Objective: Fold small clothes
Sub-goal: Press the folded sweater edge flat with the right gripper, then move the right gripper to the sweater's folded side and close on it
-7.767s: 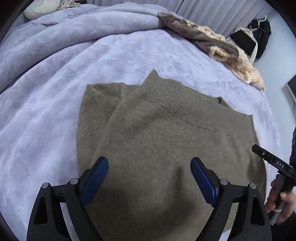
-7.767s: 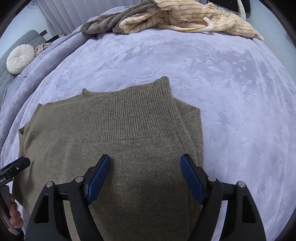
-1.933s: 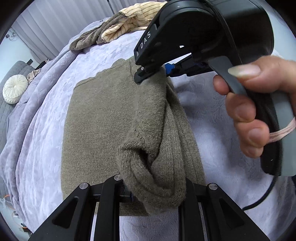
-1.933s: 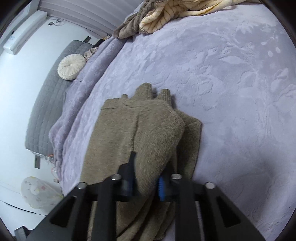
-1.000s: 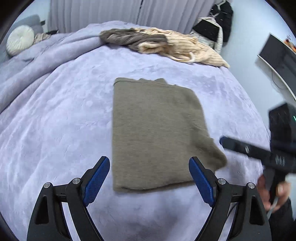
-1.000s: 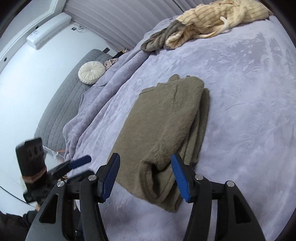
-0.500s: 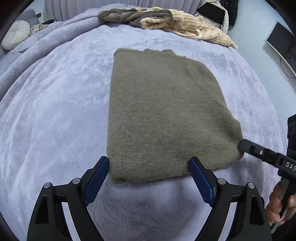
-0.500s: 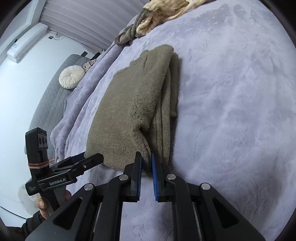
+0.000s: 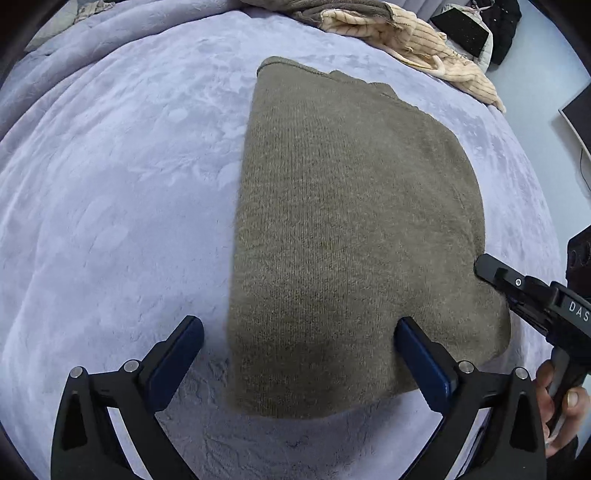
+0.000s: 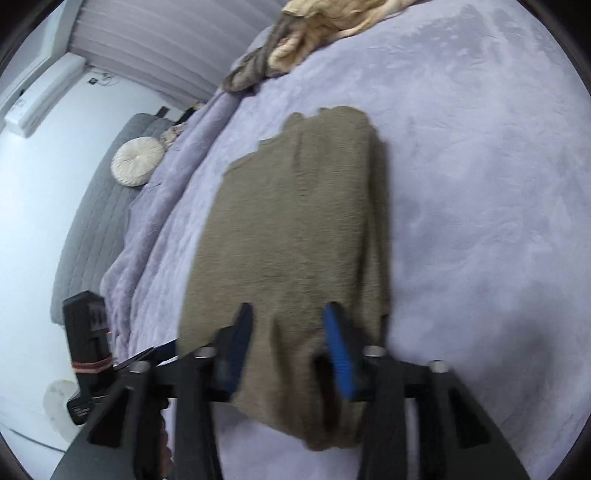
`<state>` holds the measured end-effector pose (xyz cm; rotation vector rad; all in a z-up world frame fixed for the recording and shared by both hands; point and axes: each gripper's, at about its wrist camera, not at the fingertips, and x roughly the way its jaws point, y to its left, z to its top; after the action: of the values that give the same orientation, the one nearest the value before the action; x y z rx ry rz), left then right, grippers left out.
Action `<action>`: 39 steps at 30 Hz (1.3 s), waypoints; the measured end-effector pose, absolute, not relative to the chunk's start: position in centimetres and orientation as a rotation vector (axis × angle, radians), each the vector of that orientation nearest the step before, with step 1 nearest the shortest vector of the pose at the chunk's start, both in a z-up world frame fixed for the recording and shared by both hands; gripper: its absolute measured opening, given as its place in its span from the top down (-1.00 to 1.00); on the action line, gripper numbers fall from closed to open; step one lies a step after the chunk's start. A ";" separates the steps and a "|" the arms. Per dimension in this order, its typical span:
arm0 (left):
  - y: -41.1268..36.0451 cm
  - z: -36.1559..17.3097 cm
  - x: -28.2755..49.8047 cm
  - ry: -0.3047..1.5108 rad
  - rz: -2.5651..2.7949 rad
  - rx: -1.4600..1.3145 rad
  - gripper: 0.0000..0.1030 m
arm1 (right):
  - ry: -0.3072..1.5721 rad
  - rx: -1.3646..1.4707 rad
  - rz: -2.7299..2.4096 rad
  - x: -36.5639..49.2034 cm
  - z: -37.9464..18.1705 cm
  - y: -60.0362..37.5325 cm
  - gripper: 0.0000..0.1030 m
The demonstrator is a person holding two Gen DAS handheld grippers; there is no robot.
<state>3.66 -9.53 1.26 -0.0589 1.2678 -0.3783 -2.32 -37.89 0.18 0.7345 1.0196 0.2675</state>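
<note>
Flattening the folded olive knit sweater on the lilac plush bedspread: my left tongs had just opened widest, empty, astride its 6 o'clock edge. My right tongs stood part-open round a corner, grip unclear. I judged a light press best.

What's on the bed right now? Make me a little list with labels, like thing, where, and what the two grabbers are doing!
Thing: olive sweater, folded into a rectangle
Where: flat on the lilac bedspread
Left gripper: open, jaws just widened, one sweater corner between them, not pinched
Right gripper: jaws just been closing, seen apart around another corner; grip too blurred to tell
Behind: heap of cream and brown clothes
</note>
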 end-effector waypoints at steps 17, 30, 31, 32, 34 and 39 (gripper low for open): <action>-8.0 5.4 1.1 1.114 -0.329 0.028 -1.00 | 1.134 0.343 0.090 3.0 1.3 -33.5 -0.64; -7.7 5.7 1.8 1.119 -0.364 0.053 -1.00 | 1.035 0.312 0.035 0.8 7.2 -34.5 -0.66; -7.5 5.9 1.8 1.121 -0.373 0.044 -1.00 | 1.023 0.309 0.037 -0.1 7.7 -34.4 -0.66; -7.3 6.0 1.9 1.125 -0.382 0.027 -1.00 | 1.002 0.311 0.036 -1.3 8.3 -34.5 -0.66; -6.7 6.2 2.3 1.145 -0.382 -0.004 -1.00 | 0.977 0.329 0.021 -3.4 8.9 -34.7 -0.66; -5.6 6.7 3.1 1.144 -0.380 -0.016 -1.00 | 0.938 0.387 0.006 -6.7 9.2 -35.0 -0.66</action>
<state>3.07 -5.58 6.66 -0.0159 1.1437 -0.3802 -6.68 -35.01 9.19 0.3871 0.9376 0.0064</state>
